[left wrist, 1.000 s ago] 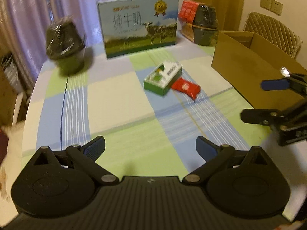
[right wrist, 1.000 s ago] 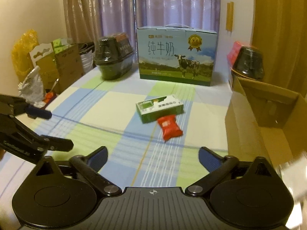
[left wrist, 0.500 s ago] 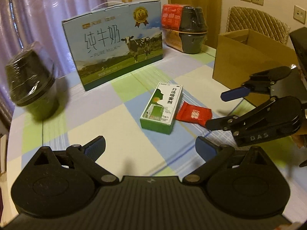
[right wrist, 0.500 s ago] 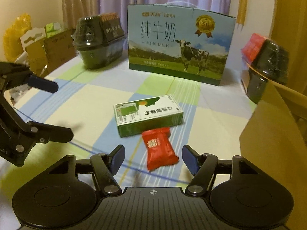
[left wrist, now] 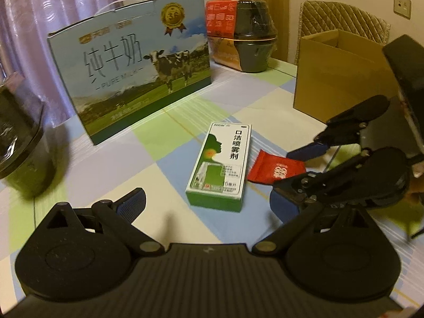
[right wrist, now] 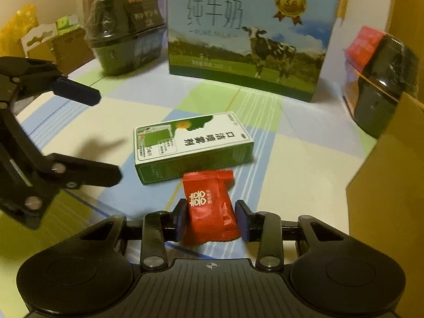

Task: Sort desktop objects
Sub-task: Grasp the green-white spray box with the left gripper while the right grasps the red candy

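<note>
A green-and-white spray box [left wrist: 221,164] [right wrist: 190,145] lies flat in the middle of the checked tablecloth [left wrist: 111,164]. A red candy packet [left wrist: 275,171] [right wrist: 209,209] lies right beside it. My right gripper [right wrist: 212,221] [left wrist: 294,168] has come down over the packet, and both blue pads press its sides; the packet still rests on the cloth. My left gripper [left wrist: 206,204] [right wrist: 108,137] stands open just short of the box's near end, with nothing between its fingers.
A large milk carton case [left wrist: 132,61] [right wrist: 249,39] stands behind the box. Wrapped black bowl stacks sit at the left [left wrist: 18,137] [right wrist: 127,34] and the back right [left wrist: 251,34] [right wrist: 381,79]. An open cardboard box [left wrist: 331,71] [right wrist: 392,172] stands at the right, a chair [left wrist: 344,18] behind it.
Both grippers have moved forward and down toward the box and the packet. The right gripper's fingers have narrowed from wide open onto the red packet. The left gripper stays open.
</note>
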